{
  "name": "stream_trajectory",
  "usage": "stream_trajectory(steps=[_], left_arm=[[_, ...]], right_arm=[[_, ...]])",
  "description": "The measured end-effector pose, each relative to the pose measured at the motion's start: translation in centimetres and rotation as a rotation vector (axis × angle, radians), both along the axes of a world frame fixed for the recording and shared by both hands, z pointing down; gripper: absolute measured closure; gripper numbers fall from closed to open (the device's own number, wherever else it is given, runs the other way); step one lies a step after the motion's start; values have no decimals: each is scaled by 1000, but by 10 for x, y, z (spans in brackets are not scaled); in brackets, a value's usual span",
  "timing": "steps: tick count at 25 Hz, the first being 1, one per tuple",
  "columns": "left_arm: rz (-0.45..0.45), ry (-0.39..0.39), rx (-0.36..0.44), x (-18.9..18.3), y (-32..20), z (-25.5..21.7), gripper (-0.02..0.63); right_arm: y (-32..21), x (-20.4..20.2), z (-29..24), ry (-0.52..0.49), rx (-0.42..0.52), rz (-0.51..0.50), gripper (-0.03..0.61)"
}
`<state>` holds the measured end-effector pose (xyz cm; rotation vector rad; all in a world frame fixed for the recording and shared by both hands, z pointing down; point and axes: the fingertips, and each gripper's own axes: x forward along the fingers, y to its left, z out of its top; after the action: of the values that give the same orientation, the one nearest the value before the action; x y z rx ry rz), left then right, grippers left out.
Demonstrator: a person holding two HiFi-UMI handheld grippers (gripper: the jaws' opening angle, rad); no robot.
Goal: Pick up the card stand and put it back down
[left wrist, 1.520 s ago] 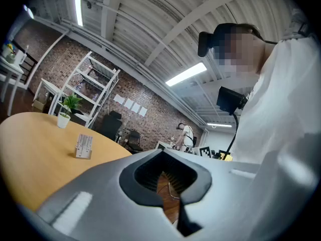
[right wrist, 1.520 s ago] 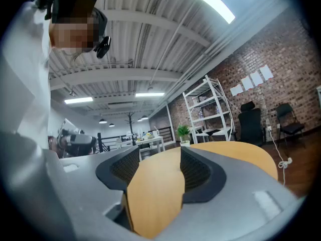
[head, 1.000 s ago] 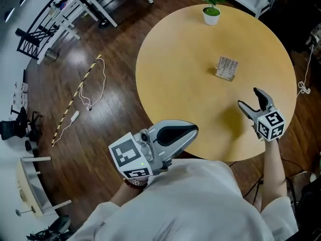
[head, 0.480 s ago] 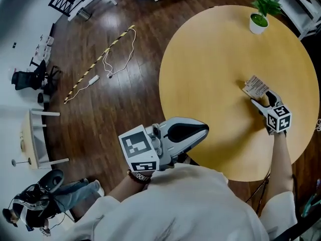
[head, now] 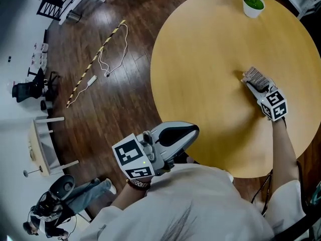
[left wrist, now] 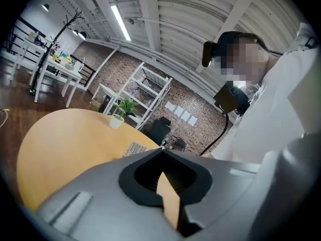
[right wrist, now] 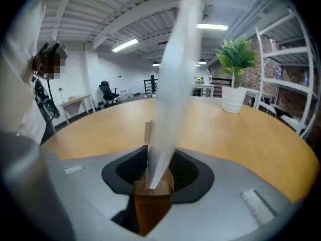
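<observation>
Your right gripper point(head: 258, 87) has just been squeezing in and it's now pinched onto the card stand point(head: 253, 75), over on the right side of the round table point(head: 200, 74). As far as I can tell the stand is sitting on the top. In the right gripper view the pale card panel runs up between the jaws, with the little wooden base tucked low between them. Your left gripper point(head: 194, 130) is closed on nothing, parked off the near rim by your body.

What I'd worry about:
- If the pads are mostly on the thin slick panel, I reckon it could slide out of the base on the lift, or swing.
- The panel looks a bit tilted in the grip, so it might land on an edge and tip over when you set it down.

Room-wise you're fine. There's bare wood all round the stand, and the plant pot point(head: 252, 5) is well apart at the far rim. The table's right rim is near the frame edge, so I can't tell how much margin you have there, so put it down where it is or further inboard
</observation>
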<state>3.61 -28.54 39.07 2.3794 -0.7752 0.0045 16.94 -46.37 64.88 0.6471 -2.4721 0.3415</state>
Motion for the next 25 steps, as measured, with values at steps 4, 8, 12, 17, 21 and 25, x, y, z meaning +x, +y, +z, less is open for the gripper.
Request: stream_trajectory(steps=[4, 8, 12, 17, 21, 25], left_arm=[[19, -12, -27, 5, -9, 16, 632], [26, -12, -30, 6, -13, 22, 632], [54, -16, -8, 4, -10, 25, 632], [123, 0, 52, -3, 11, 19, 632], [174, 49, 130, -12, 59, -27, 632], [227, 93, 161, -42, 126, -49, 632]], right_arm=[[-7, -3, 7, 6, 22, 4, 457], [-3, 5, 1, -63, 6, 71, 460], [13, 13, -33, -175, 18, 162, 462], [72, 14, -98, -327, 77, 238, 462], [157, 0, -180, -372, 156, 273, 462], [247, -40, -242, -403, 242, 341, 462]])
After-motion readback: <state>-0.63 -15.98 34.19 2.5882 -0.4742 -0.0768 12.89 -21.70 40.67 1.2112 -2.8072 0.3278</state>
